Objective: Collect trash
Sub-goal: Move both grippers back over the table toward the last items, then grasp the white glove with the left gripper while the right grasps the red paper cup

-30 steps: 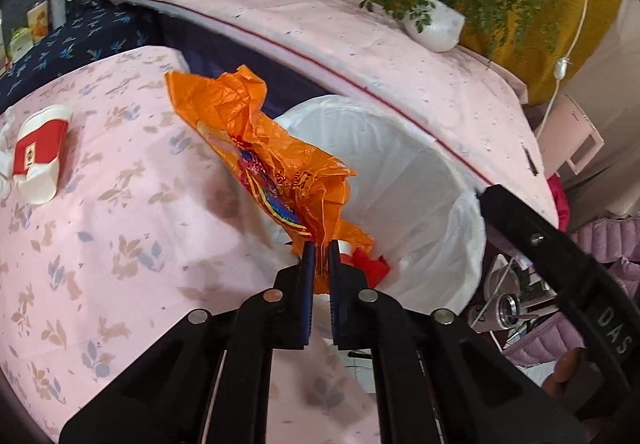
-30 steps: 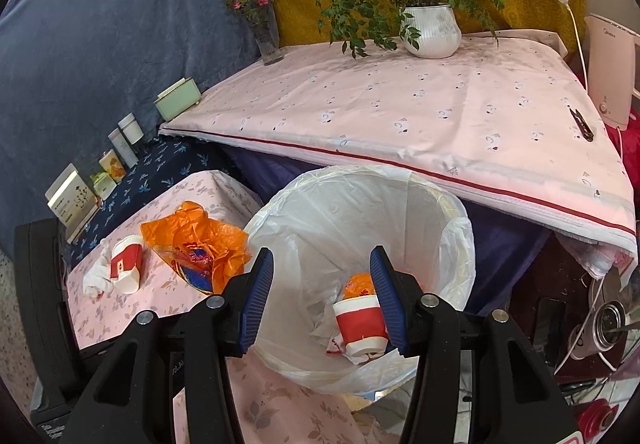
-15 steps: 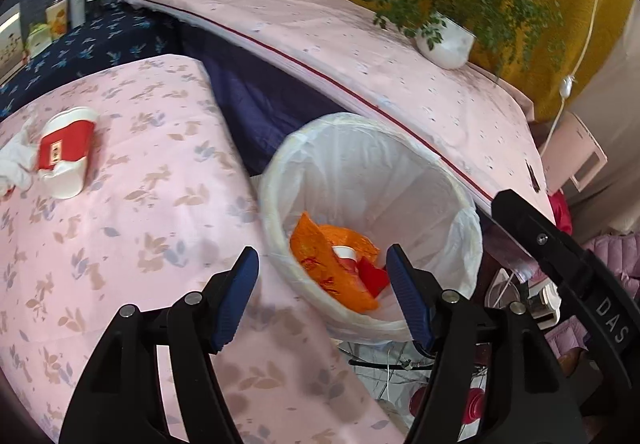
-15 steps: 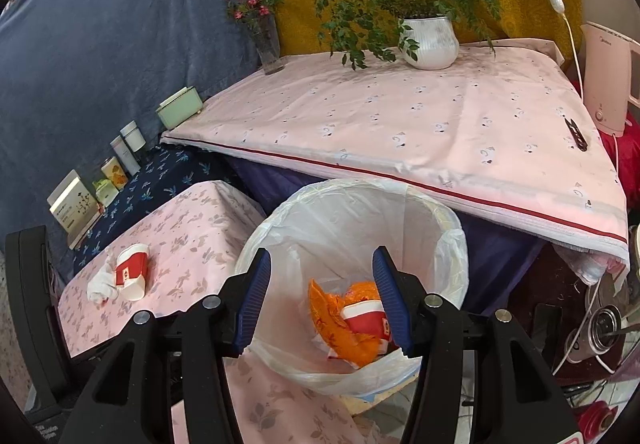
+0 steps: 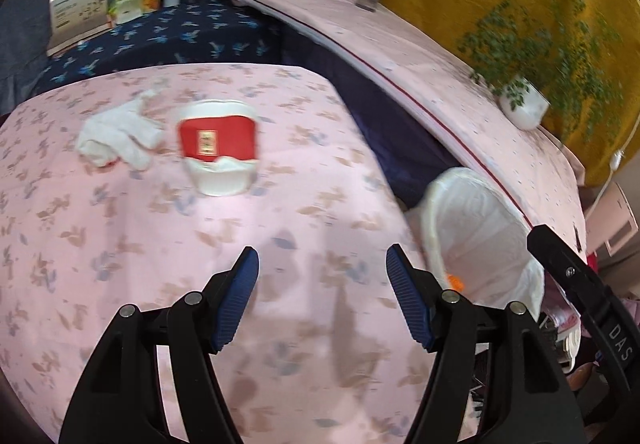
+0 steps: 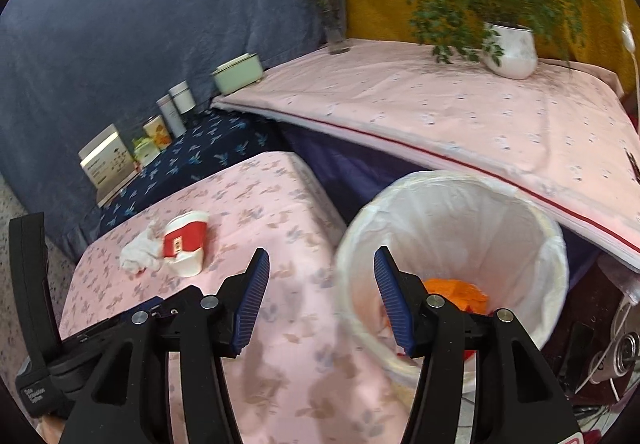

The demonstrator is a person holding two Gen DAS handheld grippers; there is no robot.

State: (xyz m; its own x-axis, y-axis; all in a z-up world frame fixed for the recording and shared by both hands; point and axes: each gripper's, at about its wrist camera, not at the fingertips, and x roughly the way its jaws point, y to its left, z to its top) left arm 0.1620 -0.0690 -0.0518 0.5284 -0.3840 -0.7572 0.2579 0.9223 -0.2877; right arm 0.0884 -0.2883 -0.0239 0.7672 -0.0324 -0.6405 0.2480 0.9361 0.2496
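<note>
A floral pink cloth [image 5: 280,228] covered the near table; both grippers [image 5: 322,296] [image 6: 318,294] gaped empty, the right's jaws opening, beside the plastic-lined bin [image 6: 452,228].

Tablecloth [image 5: 304,324] was matte floral cotton-looking cloth, bin liner [image 6: 448,228] thin crinkly plastic, cup [image 5: 218,146] glossy paper, gripper pads [image 6: 252,300] ribbed.

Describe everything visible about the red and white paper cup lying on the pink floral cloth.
The paper cup lies on its side on the pink floral cloth, apart from both claws. It is white, with a wide red band bearing a small pale label. Its body looks dented and crushed. Something white and crumpled shows at one end. A crumpled white tissue lies right against it; in the right wrist view the two seem to touch. Motion blur hides finer print.
</note>
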